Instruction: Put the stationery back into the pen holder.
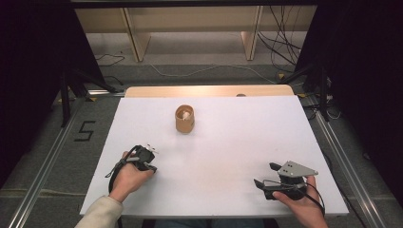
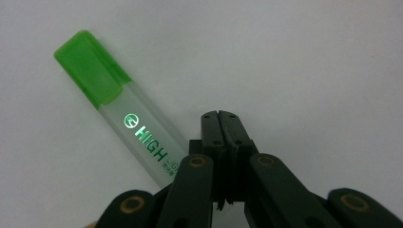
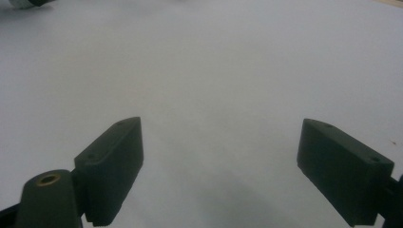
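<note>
The highlighter, a clear barrel with a green cap, lies flat on the white desk just beside my left gripper, its cap pointing away from me and its lower end running under the gripper's linkage in the left gripper view. My left jaws are pressed together with nothing between them; the pen sits to their side, not in them, so I judge it is lying loose, either about to be picked up or just set down. With the jaws closed I would have to open them and shift sideways over the barrel before any grasp. In the high view my left hand rests near the desk's front left, and the pen itself is too small to make out there. Farther back, near the middle of the desk, stands a tan cup with something pale inside, well apart from the pen; it looks like the likely holder for it. My right gripper waits at the front right with its jaws spread wide over bare desk, holding nothing, probably kept out of the way while the left works.
</note>
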